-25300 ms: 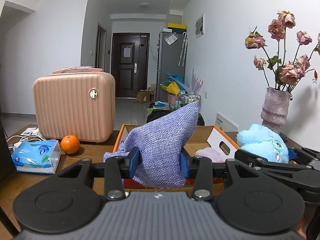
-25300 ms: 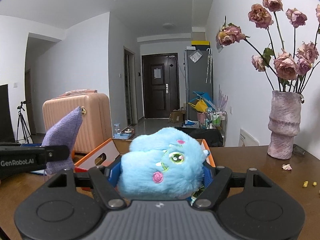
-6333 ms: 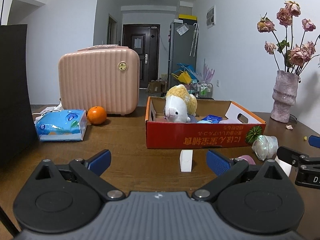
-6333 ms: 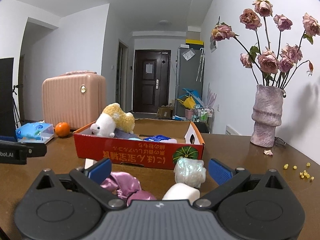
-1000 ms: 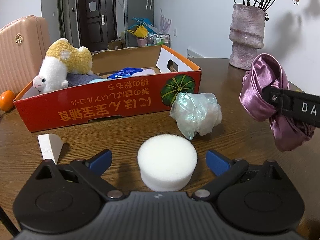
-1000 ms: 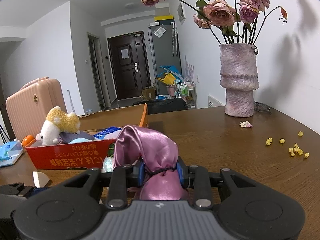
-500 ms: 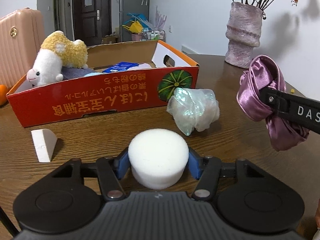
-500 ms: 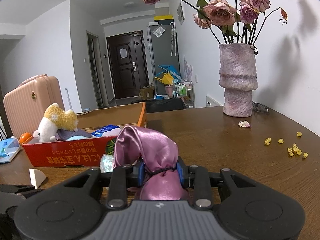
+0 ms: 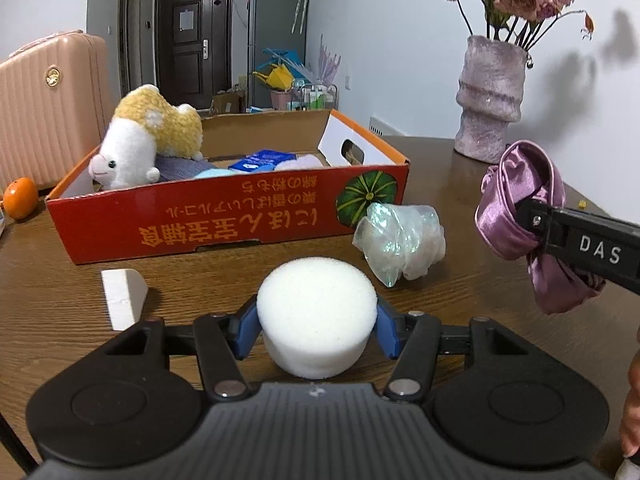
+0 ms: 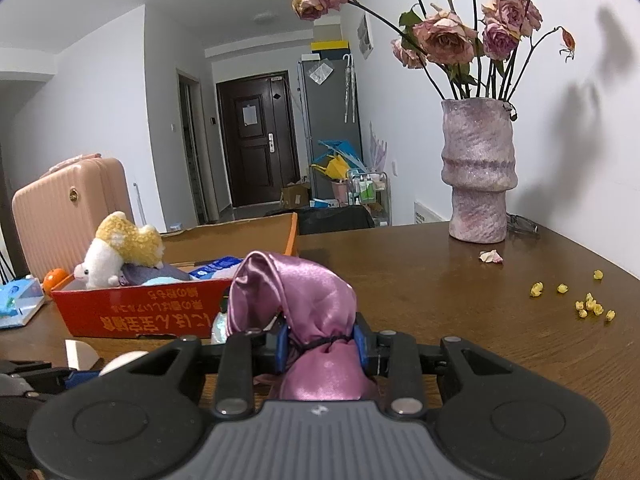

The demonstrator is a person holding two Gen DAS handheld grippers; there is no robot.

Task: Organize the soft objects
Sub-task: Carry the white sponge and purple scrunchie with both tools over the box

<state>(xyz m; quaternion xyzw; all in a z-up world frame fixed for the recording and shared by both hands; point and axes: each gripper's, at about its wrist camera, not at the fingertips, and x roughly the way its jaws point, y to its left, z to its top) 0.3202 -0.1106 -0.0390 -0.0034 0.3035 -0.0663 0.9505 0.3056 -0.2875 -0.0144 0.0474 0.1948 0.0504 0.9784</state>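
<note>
My left gripper (image 9: 316, 330) is shut on a round white sponge (image 9: 316, 308) and holds it just above the wooden table. My right gripper (image 10: 320, 346) is shut on a purple satin pouch (image 10: 296, 300), which also shows at the right of the left wrist view (image 9: 524, 216). The orange cardboard box (image 9: 224, 216) stands ahead and holds a white-and-yellow plush (image 9: 148, 140) and other soft items. A crumpled clear plastic bag (image 9: 400, 236) and a white sponge wedge (image 9: 122, 296) lie on the table in front of the box.
A purple vase of dried roses (image 10: 478, 172) stands at the back right, with yellow crumbs (image 10: 584, 300) on the table. A pink suitcase (image 9: 44, 108), an orange (image 9: 20, 198) and a tissue pack (image 10: 16, 300) are at the left.
My left gripper closed on the round sponge and lifted it slightly. My right gripper still holds the purple pouch, nearly unmoved.
</note>
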